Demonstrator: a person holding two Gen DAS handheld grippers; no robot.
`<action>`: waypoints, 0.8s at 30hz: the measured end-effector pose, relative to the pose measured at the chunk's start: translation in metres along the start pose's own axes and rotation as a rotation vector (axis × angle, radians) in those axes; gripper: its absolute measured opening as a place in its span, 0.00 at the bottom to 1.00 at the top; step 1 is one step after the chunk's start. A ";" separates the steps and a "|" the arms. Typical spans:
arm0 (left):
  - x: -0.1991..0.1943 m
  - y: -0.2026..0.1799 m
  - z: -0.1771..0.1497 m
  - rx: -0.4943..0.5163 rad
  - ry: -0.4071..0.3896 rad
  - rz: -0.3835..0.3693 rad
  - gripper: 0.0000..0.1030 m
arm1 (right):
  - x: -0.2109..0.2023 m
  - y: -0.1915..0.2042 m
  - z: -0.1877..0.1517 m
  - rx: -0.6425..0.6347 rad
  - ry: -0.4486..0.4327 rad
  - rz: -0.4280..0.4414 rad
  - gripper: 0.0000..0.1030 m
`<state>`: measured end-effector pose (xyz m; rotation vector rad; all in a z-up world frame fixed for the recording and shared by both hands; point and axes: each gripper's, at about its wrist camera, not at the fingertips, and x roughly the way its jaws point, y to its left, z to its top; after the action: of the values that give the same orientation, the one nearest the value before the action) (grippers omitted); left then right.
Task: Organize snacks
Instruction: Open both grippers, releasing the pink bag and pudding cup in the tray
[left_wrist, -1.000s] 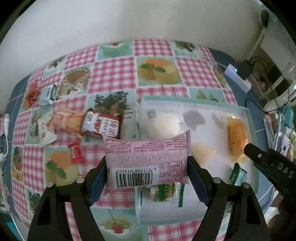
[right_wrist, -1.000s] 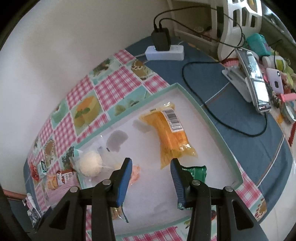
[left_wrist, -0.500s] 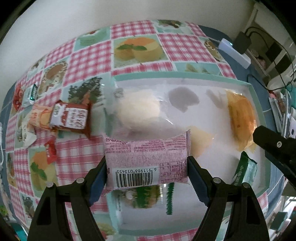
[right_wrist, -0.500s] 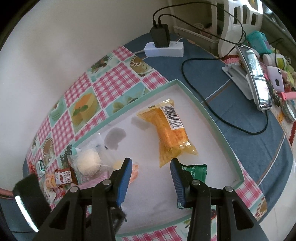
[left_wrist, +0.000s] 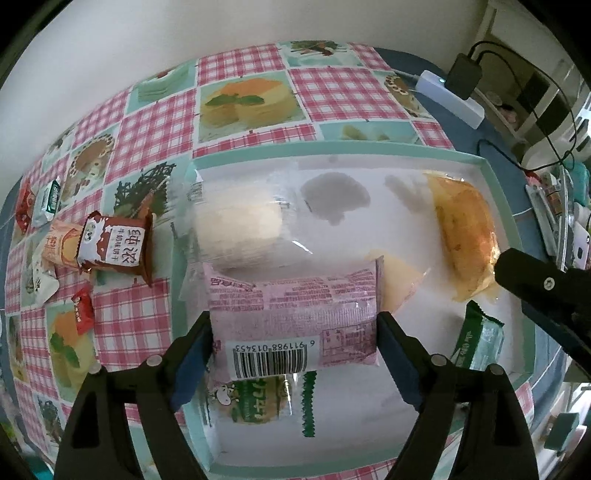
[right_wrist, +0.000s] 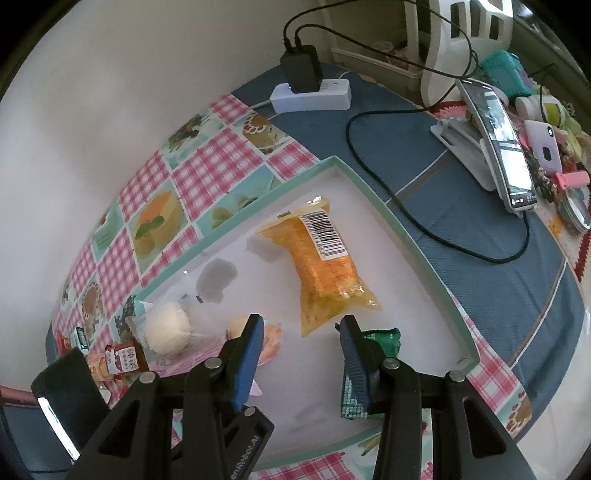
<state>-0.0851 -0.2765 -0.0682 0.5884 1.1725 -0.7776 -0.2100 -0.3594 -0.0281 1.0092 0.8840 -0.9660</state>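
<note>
Left tool (left_wrist: 293, 332) has the pink pack (left_wrist: 295, 314) between its pads, low centre of the left wrist view, over the tray (left_wrist: 506, 206). Jaws wide and have just been opening a bit; pads look barely on the pack's ends, so probably letting go to drop it in with the rest. Under it: white bun (left_wrist: 236, 229), green-label pack (left_wrist: 258, 402), orange pack (left_wrist: 465, 236) at right, green pack (left_wrist: 480, 343). Loose snacks lie on the surface (left_wrist: 155, 125) at left, e.g. brown pack (left_wrist: 114, 247), likely next to collect. Right tool (right_wrist: 301, 343) is empty, jaws narrowly apart, hovering over the tray floor between a peach snack (right_wrist: 271, 338) and the green pack, probably waiting clear.
</note>
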 end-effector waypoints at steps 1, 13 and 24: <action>0.000 0.001 0.000 -0.005 0.003 0.001 0.84 | 0.000 -0.001 0.000 0.004 0.000 -0.001 0.45; -0.020 0.013 0.006 -0.036 -0.031 0.006 0.92 | -0.001 -0.005 0.000 0.024 -0.001 -0.009 0.45; -0.034 0.077 0.010 -0.271 -0.034 0.068 0.92 | 0.009 0.000 -0.003 0.010 0.030 -0.042 0.65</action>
<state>-0.0249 -0.2298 -0.0315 0.3862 1.1960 -0.5564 -0.2077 -0.3591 -0.0374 1.0187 0.9292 -0.9941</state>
